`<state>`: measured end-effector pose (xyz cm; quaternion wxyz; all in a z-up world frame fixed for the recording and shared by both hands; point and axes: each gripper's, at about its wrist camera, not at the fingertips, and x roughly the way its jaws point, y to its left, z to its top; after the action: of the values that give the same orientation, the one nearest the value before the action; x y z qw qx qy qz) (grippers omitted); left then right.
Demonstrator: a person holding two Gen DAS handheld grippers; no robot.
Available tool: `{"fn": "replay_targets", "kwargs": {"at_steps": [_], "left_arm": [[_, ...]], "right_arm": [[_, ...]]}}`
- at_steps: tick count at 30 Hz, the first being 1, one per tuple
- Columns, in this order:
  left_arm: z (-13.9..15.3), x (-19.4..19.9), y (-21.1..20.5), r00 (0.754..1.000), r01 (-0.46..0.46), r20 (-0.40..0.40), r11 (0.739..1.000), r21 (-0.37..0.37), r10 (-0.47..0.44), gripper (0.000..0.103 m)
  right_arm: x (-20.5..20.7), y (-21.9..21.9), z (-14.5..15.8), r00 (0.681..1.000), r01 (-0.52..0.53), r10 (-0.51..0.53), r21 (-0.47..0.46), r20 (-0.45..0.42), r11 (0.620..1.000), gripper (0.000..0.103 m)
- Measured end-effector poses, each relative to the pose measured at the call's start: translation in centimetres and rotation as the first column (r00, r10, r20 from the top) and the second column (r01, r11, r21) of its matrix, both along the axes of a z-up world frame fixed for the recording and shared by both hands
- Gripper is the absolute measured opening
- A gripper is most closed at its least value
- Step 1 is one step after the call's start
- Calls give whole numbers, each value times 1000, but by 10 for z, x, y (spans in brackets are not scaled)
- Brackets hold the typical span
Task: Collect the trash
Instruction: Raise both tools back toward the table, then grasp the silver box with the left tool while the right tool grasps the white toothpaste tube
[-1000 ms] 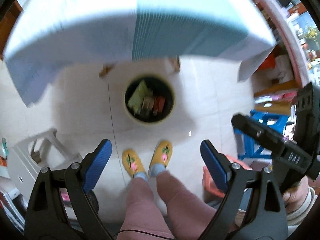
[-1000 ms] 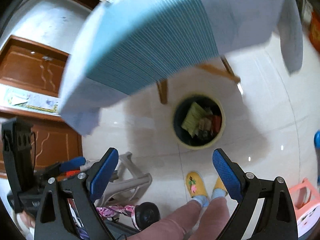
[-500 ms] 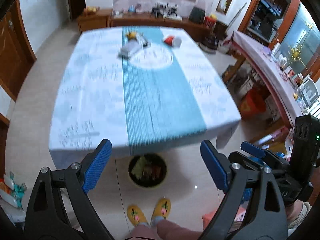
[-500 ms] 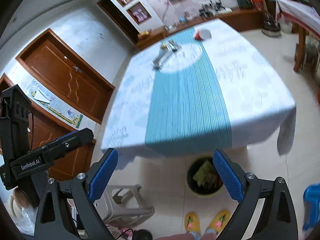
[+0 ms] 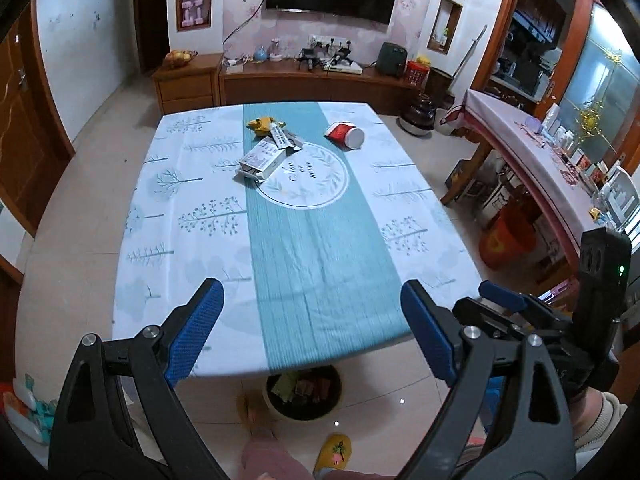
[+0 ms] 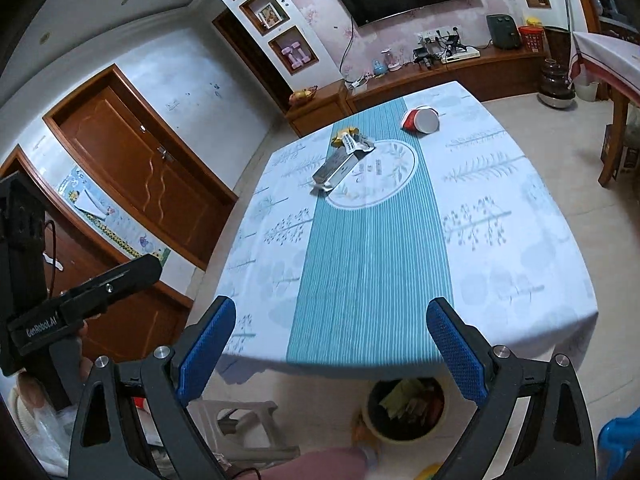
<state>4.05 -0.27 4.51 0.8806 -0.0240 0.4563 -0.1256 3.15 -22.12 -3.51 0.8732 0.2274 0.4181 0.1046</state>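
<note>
Trash lies at the far end of the table (image 5: 200, 216): a white and grey box (image 5: 262, 159) (image 6: 335, 169), a yellow wrapper (image 5: 260, 124) (image 6: 344, 135), a flat silver packet (image 5: 285, 140) and a tipped red and white cup (image 5: 345, 135) (image 6: 421, 119). A round bin (image 5: 304, 394) (image 6: 406, 408) holding wrappers stands on the floor under the near table edge. My left gripper (image 5: 312, 312) and right gripper (image 6: 330, 330) are open and empty, held above the near edge, far from the trash.
A grey plastic stool (image 6: 244, 424) stands left of the bin. A blue stool (image 6: 620, 436) is at the right. A side table (image 5: 532, 152) with clutter runs along the right. A wooden TV cabinet (image 5: 304, 80) lines the far wall. My feet (image 5: 332, 452) are by the bin.
Both grippers have tilted up from looking down at the bin and floor to looking across the tabletop. The trash at the far end has come into view. Both stayed open.
</note>
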Motion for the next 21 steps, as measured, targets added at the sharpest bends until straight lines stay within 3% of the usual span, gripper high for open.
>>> {"fn": "replay_targets", "kwargs": {"at_steps": [6,13,21], "left_arm": [[-23,90,29,994,-31,-101,999,12,32,88],[-74,221,60,969,13,-246,998,54,0,84],[-141,356,34,936,178,-320,980,83,-143,84]], "right_arm": [[62,5,-17,999,43,-44,-30,-21,999,97],[168,13,-52,979,162,-163,-19,-119,987,97],[272,19,-94,944,267,-268,-31,-191,963,97]]}}
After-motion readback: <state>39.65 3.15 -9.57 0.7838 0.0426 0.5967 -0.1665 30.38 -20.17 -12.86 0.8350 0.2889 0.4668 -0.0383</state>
